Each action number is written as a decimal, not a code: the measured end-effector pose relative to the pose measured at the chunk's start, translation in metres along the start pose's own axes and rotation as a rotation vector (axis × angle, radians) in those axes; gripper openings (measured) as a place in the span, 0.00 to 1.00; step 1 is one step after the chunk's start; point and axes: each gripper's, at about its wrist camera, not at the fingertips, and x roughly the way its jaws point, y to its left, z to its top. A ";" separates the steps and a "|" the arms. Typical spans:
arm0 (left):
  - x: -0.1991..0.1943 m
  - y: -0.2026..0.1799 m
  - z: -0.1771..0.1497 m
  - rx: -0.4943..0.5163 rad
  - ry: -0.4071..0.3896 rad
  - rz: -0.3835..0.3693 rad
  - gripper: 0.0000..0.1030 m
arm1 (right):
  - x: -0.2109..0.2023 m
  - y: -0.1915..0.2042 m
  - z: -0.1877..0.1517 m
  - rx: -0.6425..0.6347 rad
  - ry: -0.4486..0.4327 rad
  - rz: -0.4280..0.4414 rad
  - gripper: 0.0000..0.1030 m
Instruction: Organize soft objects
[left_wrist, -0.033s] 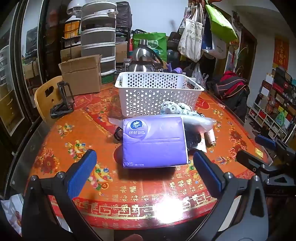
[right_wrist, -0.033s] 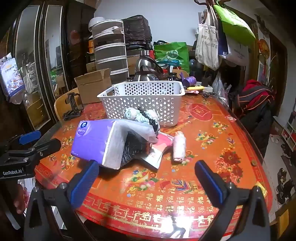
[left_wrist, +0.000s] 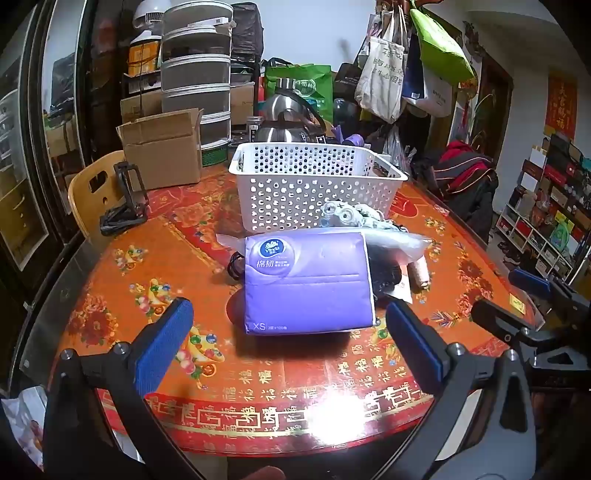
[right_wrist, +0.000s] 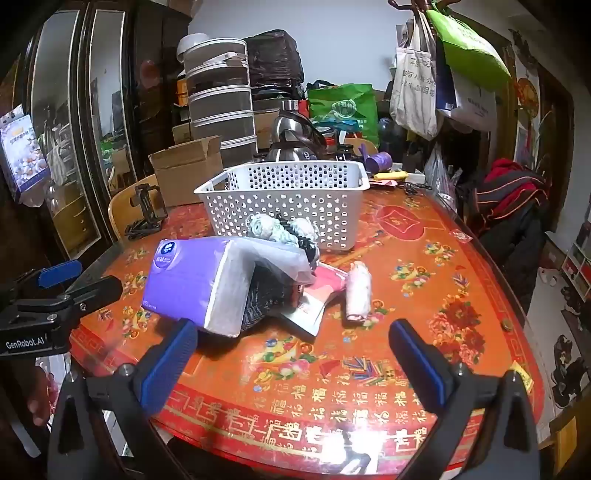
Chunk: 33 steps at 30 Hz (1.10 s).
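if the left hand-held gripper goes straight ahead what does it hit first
Most likely the purple tissue pack, which lies directly ahead between the open fingers of the left hand-held gripper; the white basket sits behind it.

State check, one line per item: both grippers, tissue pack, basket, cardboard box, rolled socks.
Left gripper: open, holding nothing.
Right gripper: open, holding nothing.
Purple soft tissue pack: sealed, propped on the pile.
White perforated plastic basket: upright; contents not visible.
Brown cardboard box: flaps open.
Pale rolled sock: rolled, lying alone on the table.
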 end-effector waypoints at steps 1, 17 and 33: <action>0.000 0.000 0.000 -0.001 0.000 0.000 1.00 | 0.000 0.000 0.000 -0.007 0.007 -0.002 1.00; 0.000 -0.001 -0.002 -0.003 0.008 -0.008 1.00 | 0.000 0.000 0.000 -0.003 0.007 0.001 1.00; 0.000 0.001 0.000 -0.005 0.012 -0.010 1.00 | 0.003 -0.002 -0.002 0.000 0.010 0.007 1.00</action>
